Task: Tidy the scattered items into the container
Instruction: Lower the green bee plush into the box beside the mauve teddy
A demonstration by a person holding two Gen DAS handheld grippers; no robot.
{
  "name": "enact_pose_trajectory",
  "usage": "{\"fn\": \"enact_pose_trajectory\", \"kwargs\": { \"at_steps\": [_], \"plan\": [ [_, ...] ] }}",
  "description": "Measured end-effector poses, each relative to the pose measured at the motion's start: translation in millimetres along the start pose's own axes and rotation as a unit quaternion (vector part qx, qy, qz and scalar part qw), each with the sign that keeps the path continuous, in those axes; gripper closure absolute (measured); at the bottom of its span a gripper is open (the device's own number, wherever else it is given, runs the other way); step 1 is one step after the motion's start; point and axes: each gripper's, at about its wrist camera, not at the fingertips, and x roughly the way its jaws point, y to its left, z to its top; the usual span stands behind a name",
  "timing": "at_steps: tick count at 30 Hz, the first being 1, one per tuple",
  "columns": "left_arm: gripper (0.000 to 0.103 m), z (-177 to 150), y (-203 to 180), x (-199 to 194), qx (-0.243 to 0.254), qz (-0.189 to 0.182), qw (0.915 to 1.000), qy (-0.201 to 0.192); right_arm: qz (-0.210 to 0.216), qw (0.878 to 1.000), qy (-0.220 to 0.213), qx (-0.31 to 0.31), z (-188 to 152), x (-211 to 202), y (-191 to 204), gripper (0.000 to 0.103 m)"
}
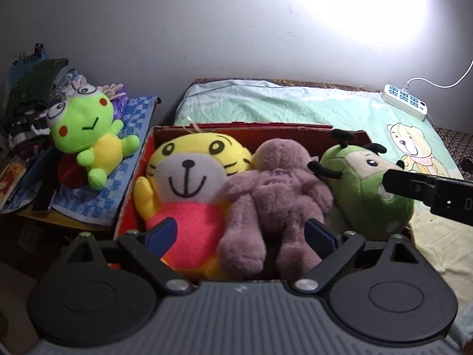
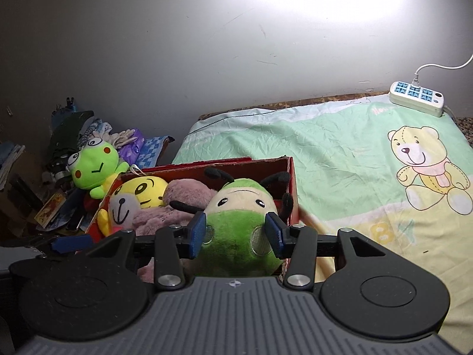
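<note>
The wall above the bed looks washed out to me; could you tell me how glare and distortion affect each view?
Left wrist view: glare blows out the wall at upper right, and the corners vignette dark. Right wrist view: a similar bright patch across the top, the left clutter in shadow, and the bed edge bowed by the fisheye.

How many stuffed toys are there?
4. Tiger, purple one and green bug sit in the red box; frog lies outside, left. More may hide underneath.

Fuzzy mauve plush toy (image 1: 275,195), matt red cardboard box (image 1: 295,128), wrinkled cotton sheet (image 2: 325,153), glossy plastic power strip (image 2: 416,98)
</note>
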Motion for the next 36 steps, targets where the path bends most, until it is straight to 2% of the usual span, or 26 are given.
{"fn": "enact_pose_trajectory", "kwargs": {
  "at_steps": [5,12,27,36],
  "plan": [
    [0.008,-2,18,3,0.008,0.003,0.9999,0.013,-0.037,0.999,-0.011,0.014,-9,-6,18,0.055],
    [0.006,-4,27,1,0.036,0.004,0.9993,0.007,-0.076,0.996,-0.034,0.026,-21,-16,38,0.055],
    [0.003,-6,30,6,0.047,0.012,0.9987,0.013,-0.112,0.993,-0.026,0.015,-35,-25,63,0.055],
    [0.001,-14,32,2,0.041,0.032,0.9986,0.013,-0.118,0.993,-0.014,0.006,-41,-24,76,0.054]
  ]
}}
